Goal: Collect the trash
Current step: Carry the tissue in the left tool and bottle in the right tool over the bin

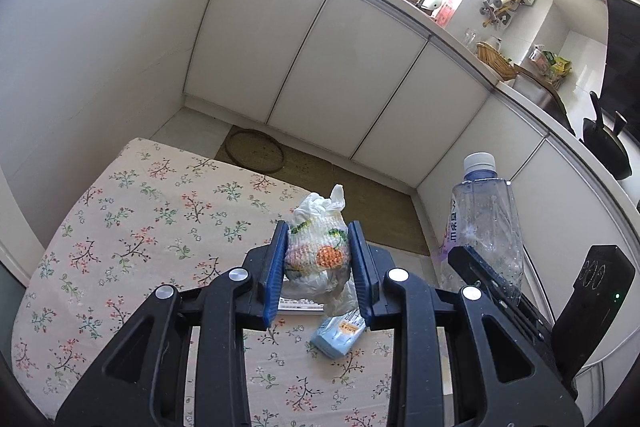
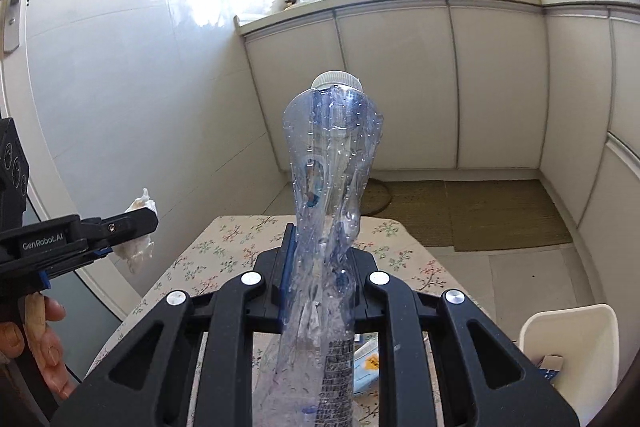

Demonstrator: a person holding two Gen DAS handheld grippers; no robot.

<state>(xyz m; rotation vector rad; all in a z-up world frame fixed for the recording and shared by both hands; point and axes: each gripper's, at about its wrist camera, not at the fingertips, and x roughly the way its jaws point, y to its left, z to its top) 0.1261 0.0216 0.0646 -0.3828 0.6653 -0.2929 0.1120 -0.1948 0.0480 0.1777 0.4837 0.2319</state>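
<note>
**Both claws loaded above the flowered worktop**

The flowered worktop (image 1: 132,227) is small and stands in a kitchen corner. Its far edge faces a run of white cabinets (image 1: 344,67), with a strip of floor and a brown mat (image 2: 472,211) between them. A plain white wall (image 1: 100,47) lies to the left, close beside the worktop's left edge. To the right, the floor is open as far as the cabinets that turn the corner, and a white bin (image 2: 568,355) stands there just beside the worktop, low at the right of the right wrist view. A light blue carton (image 1: 338,337) lies on the cloth near the middle.

The left claw (image 1: 319,267) is narrowed onto a crumpled printed plastic bag (image 1: 318,247); both blue pads press its sides and the bag hangs clear above the cloth. A hand (image 2: 36,339) grips that tool's handle.

The right claw (image 2: 320,267) is drawn almost together, pinching a clear plastic bottle (image 2: 332,167) at its squashed middle. The bottle stands upright with its white cap on top, lifted above the worktop's right side.
</note>
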